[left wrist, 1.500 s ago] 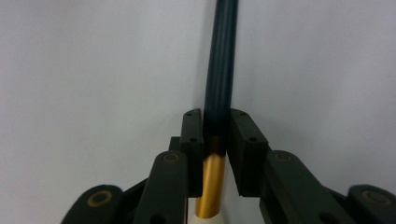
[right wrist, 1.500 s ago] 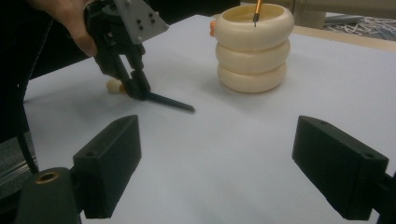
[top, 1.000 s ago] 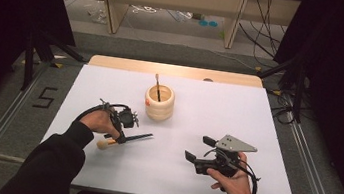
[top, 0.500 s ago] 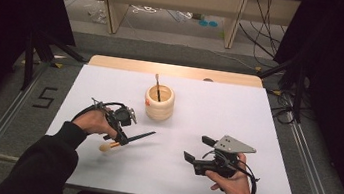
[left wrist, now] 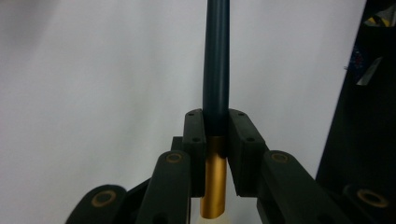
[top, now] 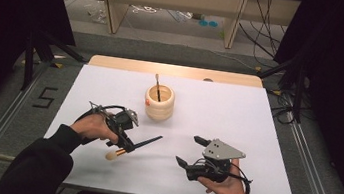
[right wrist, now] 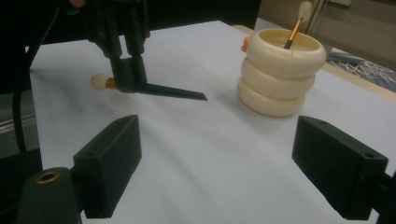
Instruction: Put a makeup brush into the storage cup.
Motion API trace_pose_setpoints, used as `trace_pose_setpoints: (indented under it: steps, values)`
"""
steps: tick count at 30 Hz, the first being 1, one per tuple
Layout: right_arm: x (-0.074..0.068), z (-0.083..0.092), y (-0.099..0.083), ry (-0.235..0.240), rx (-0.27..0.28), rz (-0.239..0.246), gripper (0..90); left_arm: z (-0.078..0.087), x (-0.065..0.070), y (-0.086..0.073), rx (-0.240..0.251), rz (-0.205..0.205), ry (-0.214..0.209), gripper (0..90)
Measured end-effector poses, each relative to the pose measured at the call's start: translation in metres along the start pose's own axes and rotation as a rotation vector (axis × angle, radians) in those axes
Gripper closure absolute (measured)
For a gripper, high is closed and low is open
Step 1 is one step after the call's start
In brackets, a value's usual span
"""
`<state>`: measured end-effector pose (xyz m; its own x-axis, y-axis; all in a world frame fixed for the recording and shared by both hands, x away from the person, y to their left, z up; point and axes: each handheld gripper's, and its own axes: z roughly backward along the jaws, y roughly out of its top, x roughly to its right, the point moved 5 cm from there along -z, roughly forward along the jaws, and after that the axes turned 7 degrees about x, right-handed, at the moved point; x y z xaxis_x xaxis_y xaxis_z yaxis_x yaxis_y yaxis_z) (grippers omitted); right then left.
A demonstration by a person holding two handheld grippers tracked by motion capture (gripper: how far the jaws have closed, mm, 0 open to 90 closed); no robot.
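White tabletop point(top: 265, 139) in a dark room, wooden edge at the far side. Left gripper point(top: 121, 138) closed on a makeup brush point(top: 139, 145), fingers point(left wrist: 194, 140) clamped where the dark handle meets the gold ferrule; pale bristle head toward the near edge, handle tip pointing to the right gripper. Brush lifted just above the surface, near the cream ribbed holder point(top: 159, 103) with a second brush point(top: 158, 86) inside. Right gripper point(top: 190, 152) well apart, fingers point(right wrist: 109, 163) wide open, holding nothing.

Bright, evenly lit table point(top: 238, 116), dark surroundings, soft close-up blur.
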<state>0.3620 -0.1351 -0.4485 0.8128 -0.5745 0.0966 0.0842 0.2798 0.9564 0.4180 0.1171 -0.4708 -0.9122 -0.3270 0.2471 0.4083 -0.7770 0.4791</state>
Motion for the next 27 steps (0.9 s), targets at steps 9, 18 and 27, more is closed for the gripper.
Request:
trace_pose_setpoints:
  steps: [9,18,27]
  values:
    - [-0.013,-0.005,0.004,0.031,-0.026,0.107,17.7,-0.001,0.015,0.005,0.014,-0.014,-0.034,78.2]
    - [-0.027,-0.01,0.008,0.066,-0.079,0.259,21.9,-0.006,0.028,0.007,-0.012,-0.01,-0.049,78.2]
    - [-0.045,-0.019,0.005,0.119,-0.155,0.404,24.6,-0.008,0.038,0.014,-0.026,-0.041,-0.055,78.2]
